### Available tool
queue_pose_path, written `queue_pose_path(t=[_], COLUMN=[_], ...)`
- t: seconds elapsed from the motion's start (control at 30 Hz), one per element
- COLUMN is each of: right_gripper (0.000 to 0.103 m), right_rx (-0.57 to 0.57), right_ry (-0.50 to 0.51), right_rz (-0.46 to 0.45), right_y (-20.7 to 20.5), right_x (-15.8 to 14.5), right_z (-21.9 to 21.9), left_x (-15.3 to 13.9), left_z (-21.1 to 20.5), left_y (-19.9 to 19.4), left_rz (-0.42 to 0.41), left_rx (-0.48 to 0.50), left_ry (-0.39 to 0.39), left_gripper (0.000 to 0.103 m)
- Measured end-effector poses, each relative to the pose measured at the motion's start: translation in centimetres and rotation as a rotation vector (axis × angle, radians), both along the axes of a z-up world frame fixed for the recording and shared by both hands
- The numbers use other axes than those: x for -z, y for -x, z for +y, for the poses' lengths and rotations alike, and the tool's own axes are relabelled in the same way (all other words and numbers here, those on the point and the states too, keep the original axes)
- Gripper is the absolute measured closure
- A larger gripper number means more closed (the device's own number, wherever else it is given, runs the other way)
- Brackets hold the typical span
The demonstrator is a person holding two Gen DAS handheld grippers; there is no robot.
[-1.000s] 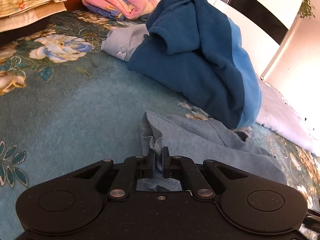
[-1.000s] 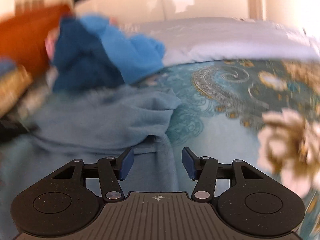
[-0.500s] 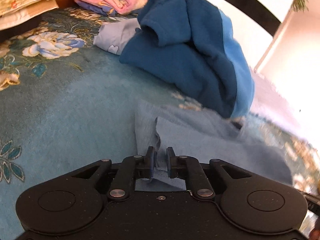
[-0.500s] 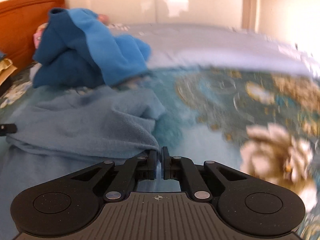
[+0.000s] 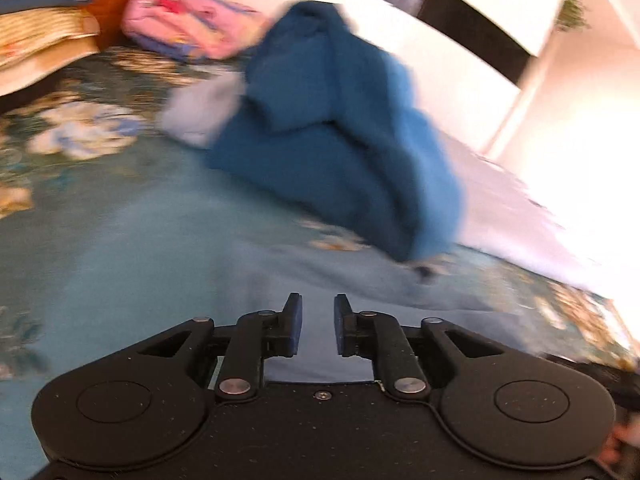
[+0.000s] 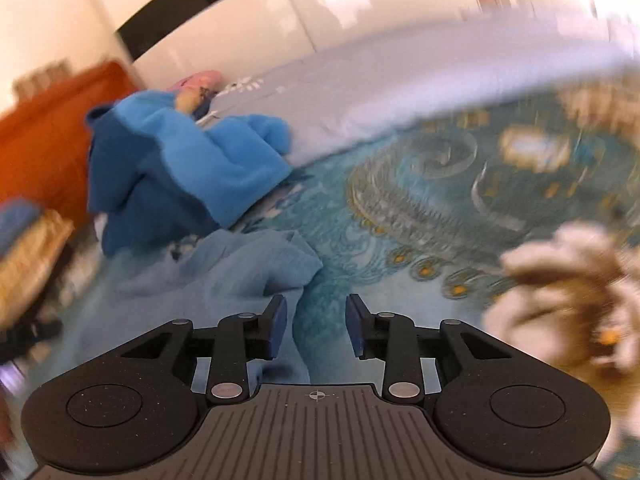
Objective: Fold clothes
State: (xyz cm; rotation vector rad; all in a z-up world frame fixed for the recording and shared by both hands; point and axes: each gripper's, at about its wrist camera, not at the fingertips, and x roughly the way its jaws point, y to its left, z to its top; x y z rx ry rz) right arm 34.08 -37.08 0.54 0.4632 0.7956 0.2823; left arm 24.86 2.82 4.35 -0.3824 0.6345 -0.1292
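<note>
A pale blue-grey garment (image 5: 360, 280) lies rumpled on the teal floral bedspread (image 5: 120, 248); in the right wrist view this garment (image 6: 240, 268) sits left of centre. My left gripper (image 5: 317, 312) hovers just over it, its jaws opening, with no cloth pinched between the pads. The right gripper (image 6: 316, 312) is above the garment's right edge, its jaws opening too, and only bedspread (image 6: 400, 216) and a cloth edge show in the gap. Behind lies a heap of dark blue and lighter blue fleece (image 5: 340, 132), seen also as a fleece heap (image 6: 180, 168).
A folded pink patterned cloth (image 5: 188, 20) and a small grey-lilac piece (image 5: 200, 112) lie by the orange headboard (image 6: 52, 132). Stacked yellowish bedding (image 5: 40, 48) is at far left. A white sheet (image 6: 400, 76) covers the bed's far side.
Both grippers have let go of the pale garment: the left opened from a pinch on its edge and lifted; the right closed, then opened again while swinging across and rolling.
</note>
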Motion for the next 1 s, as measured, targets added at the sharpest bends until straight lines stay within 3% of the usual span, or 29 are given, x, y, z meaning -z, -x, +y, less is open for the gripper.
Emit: queue_pose_path(t=[0.13,0.23,0.33,0.37,0.4,0.5,0.73,0.9,1.0], right_gripper=[0.071,0.072,0.073,0.077,0.091,0.099,0.100,0.100,0.100], right_rx=[0.030,0.017,0.007,-0.005,-0.016,-0.063,-0.067,0.000,0.039], right_ry=[-0.205,-0.235,-0.315,-0.339,-0.348,-0.308,-0.206,-0.150,-0.162], right_rz=[0.096,0.116,0.142,0.145,0.146,0.134,0.097,0.081,0.057], right_y=[-3.5,-4.9,-5.9,-6.1,-6.4,-7.8,-11.5,-10.7,-9.1], right_x=[2.2,2.8,3.5,3.6,3.6,2.9,0.9,0.8,-0.3], right_z=[-1.2,-1.3,-1.8,-1.9,-1.9,-1.3,-0.8,-1.7,-3.6], left_x=[0.6,1.6,2.7,3.1,3.5,4.8,5.2,4.2,2.4], left_z=[-6.6,-11.9,-15.9,-16.7,-17.4,-18.8,-19.0,-18.1,-15.7], left_y=[-1.6,-2.5,-3.4,-3.6,-3.8,-3.9,-3.5,-2.9,-1.2], left_rz=[0.017,0.008,-0.002,0.014,0.036,0.077,0.079,0.088,0.054], left_rx=[0.184,0.326,0.369,0.377,0.382,0.388,0.405,0.385,0.363], left_ry=[-0.006,-0.036,-0.089,-0.101,-0.112,-0.139,-0.170,-0.146,-0.134], left_gripper=[0.083,0.083,0.079,0.078,0.078,0.077,0.077,0.074,0.066])
